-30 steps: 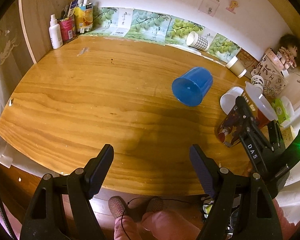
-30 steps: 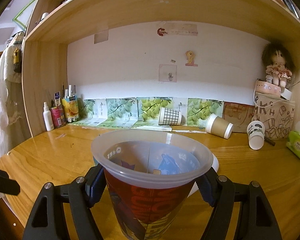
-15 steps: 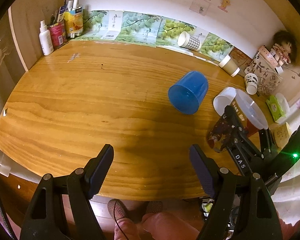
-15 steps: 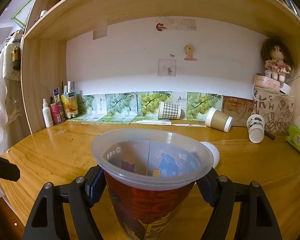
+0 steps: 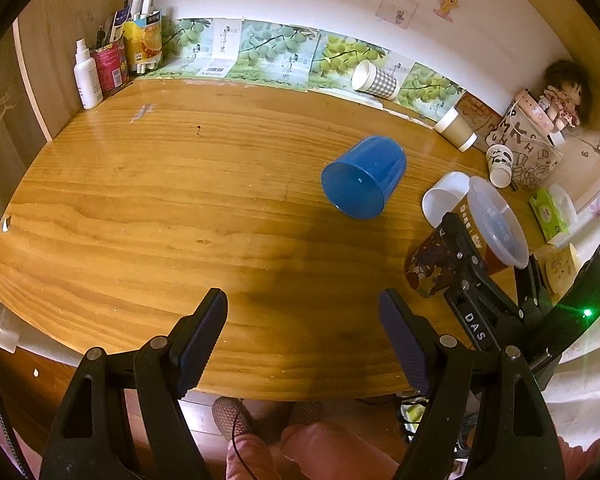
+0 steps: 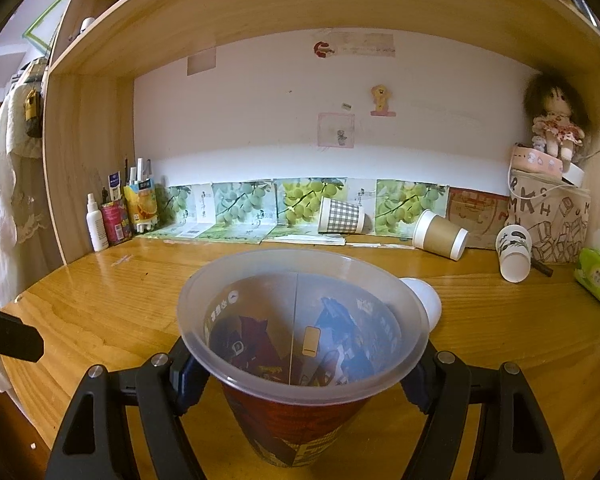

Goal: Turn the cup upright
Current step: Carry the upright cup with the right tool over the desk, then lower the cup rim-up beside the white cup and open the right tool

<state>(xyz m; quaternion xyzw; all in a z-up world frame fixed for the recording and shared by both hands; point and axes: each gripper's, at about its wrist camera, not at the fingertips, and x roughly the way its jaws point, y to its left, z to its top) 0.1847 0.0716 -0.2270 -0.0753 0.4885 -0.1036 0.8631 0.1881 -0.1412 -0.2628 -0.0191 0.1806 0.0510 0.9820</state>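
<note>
The wooden surface [image 5: 140, 208] is big. My right gripper [image 6: 300, 372] squeezes the printed cup [image 6: 296, 364], mouth up, near the right edge. My left gripper [image 5: 302, 340] is spread wide, holding nothing. A blue cup [image 5: 362, 178] lies tipped over, beyond it.

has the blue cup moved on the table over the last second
No. The blue cup lies on its side in the same spot relative to the table's wood grain; only the camera shifted.
</note>
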